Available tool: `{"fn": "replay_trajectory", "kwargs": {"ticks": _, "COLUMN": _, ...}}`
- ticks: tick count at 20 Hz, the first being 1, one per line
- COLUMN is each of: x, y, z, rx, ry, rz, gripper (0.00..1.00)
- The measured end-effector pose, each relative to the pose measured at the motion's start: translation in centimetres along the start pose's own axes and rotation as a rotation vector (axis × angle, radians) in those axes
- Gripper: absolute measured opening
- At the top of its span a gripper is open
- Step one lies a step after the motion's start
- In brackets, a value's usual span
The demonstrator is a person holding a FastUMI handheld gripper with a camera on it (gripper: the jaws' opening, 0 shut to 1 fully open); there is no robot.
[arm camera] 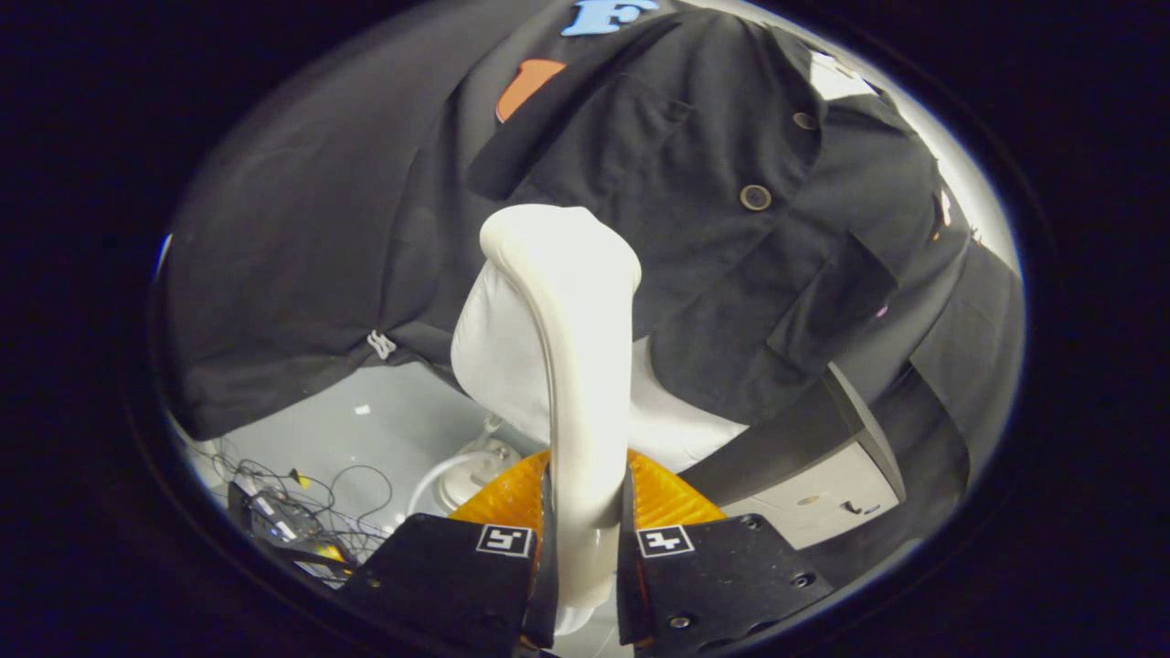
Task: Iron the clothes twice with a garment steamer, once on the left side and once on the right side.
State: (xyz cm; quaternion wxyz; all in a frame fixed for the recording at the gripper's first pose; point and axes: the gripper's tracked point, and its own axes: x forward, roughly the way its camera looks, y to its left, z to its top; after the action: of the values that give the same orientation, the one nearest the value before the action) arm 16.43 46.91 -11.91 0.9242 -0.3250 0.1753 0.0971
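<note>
My gripper (585, 539) is shut on the white handle of the garment steamer (567, 320), both fingers pressing on it from either side. The steamer's head rises beyond the fingers and leans against the lower part of a black buttoned shirt (713, 183) that hangs in front of the booth wall. Two round buttons (755, 196) run along the shirt's placket, to the right of the steamer head. The steamer's face is hidden against the cloth, left of the placket.
A white hose and the steamer's base (471, 475) sit on the grey floor below. A tangle of cables and small devices (292, 512) lies to the left of the fingers. A pale box (823, 493) stands to the right under a black cloth.
</note>
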Motion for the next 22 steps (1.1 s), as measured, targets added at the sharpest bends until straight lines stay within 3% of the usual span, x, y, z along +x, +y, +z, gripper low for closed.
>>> {"fn": "replay_trajectory", "kwargs": {"ticks": 4, "x": -4.6, "y": -4.9, "z": 1.5, "rx": 0.103, "ry": -0.072, "rz": 0.048, "gripper": 0.29}}
{"fn": "replay_trajectory", "kwargs": {"ticks": 9, "x": -11.4, "y": -15.4, "z": 0.2, "rx": 0.236, "ry": -0.164, "rz": 0.047, "gripper": 0.28}}
{"fn": "replay_trajectory", "kwargs": {"ticks": 15, "x": -18.1, "y": -26.7, "z": -8.6, "rx": 0.395, "ry": -0.199, "rz": 0.027, "gripper": 0.28}}
{"fn": "replay_trajectory", "kwargs": {"ticks": 22, "x": -23.3, "y": -34.3, "z": -24.4, "rx": 0.511, "ry": -0.154, "rz": 0.039, "gripper": 0.28}}
